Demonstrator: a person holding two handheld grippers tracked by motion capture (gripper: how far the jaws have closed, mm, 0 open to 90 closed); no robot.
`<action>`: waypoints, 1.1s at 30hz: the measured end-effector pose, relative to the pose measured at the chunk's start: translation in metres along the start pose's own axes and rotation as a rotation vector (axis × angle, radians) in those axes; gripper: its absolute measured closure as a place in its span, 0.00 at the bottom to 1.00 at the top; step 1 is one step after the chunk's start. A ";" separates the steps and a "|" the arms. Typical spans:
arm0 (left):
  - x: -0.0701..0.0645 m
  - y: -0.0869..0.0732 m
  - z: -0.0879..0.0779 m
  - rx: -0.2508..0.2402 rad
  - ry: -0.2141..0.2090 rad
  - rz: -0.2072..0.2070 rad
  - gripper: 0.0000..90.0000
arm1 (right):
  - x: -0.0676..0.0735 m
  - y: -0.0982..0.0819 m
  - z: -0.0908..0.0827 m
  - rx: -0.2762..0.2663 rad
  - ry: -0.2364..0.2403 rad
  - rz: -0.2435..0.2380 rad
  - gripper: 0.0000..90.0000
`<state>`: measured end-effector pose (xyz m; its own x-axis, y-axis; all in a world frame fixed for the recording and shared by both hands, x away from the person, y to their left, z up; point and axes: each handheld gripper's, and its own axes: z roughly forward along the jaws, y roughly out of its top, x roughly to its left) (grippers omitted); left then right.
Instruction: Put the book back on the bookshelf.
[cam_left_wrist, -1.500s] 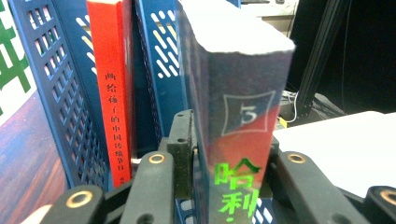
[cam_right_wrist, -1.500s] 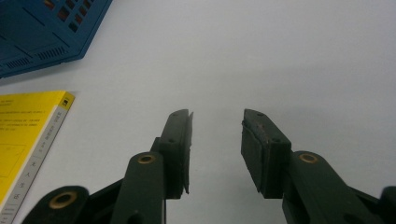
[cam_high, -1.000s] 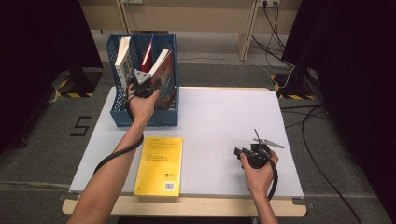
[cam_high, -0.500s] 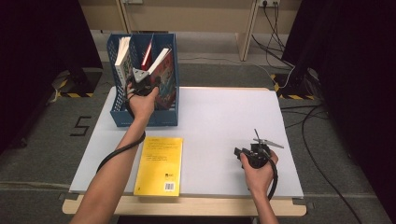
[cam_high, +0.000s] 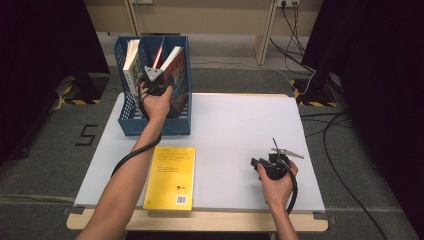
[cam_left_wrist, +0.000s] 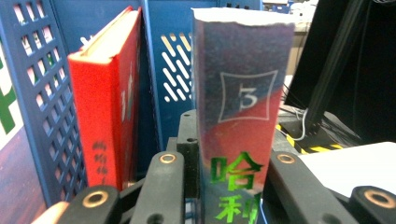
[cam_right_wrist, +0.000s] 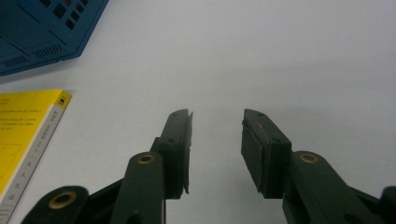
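**Left gripper view: a book goes upright into the blue rack**

Left gripper view: your left gripper (cam_left_wrist: 229, 186) is clamped on the spine of the book marked 3 (cam_left_wrist: 243, 93), which stands upright inside the blue file rack (cam_high: 131, 125), in its right-hand compartment. To finish this well, judge the book's foot to be resting on the rack floor before you let go, then draw straight back. Inside the rack, just left of your book past the blue divider (cam_left_wrist: 152, 70), leans a red book (cam_left_wrist: 109, 107); a tilt of the wrist could knock it. A white-edged book (cam_high: 131, 62) fills the rack's left slot. In front of the rack a yellow book (cam_high: 171, 176) lies flat on the white table (cam_high: 235, 125). Well right of the rack, your right gripper (cam_right_wrist: 215, 149) rests with jaws apart, holding nothing.
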<state>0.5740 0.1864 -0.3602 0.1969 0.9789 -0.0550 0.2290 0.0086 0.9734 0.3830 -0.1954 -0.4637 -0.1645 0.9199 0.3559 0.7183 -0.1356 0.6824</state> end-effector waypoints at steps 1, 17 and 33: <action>-0.001 0.000 0.002 0.000 0.010 0.008 0.83 | 0.000 0.000 0.000 0.000 0.002 -0.001 0.69; -0.002 -0.008 0.015 -0.017 0.066 0.046 0.82 | 0.000 -0.001 0.003 0.011 0.005 -0.006 0.69; 0.005 -0.012 -0.012 0.008 0.039 0.042 0.73 | 0.001 -0.002 0.003 0.020 0.005 -0.007 0.69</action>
<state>0.5607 0.1934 -0.3692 0.1691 0.9856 -0.0057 0.2288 -0.0337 0.9729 0.3830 -0.1926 -0.4667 -0.1730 0.9190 0.3542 0.7303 -0.1216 0.6722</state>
